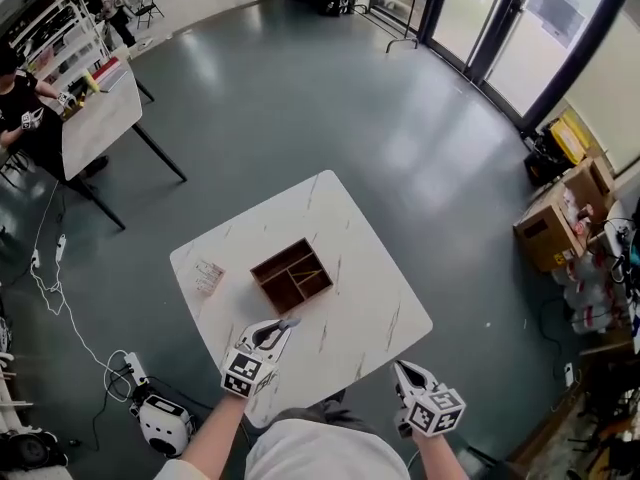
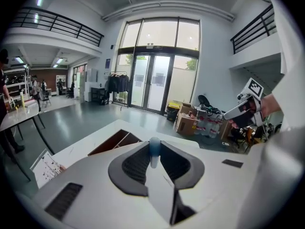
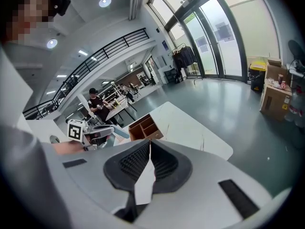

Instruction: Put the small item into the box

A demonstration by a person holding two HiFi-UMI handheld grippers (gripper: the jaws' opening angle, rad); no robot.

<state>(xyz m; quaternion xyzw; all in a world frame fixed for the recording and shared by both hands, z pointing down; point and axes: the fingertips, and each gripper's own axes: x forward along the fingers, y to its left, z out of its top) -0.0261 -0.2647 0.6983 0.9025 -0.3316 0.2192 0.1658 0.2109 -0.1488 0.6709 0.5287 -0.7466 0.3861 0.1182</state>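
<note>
Left hand-held gripper (image 1: 286,324), clamped on the small item (image 2: 154,150), has the box (image 1: 271,260) just ahead, nearer it than the right hand-held gripper (image 3: 149,143), closed empty.

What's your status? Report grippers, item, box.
Left gripper shut on small item, just short of box. Right gripper shut, empty. Box top open, nothing in the way.

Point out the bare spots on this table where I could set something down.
The widest bare patch is the table's right side, between the box and the right corner. The far corner beyond the box is also bare. It is crowded on the left, where a card lies beside the box, and near the front, where the left hand-held gripper holds the small item.
</note>
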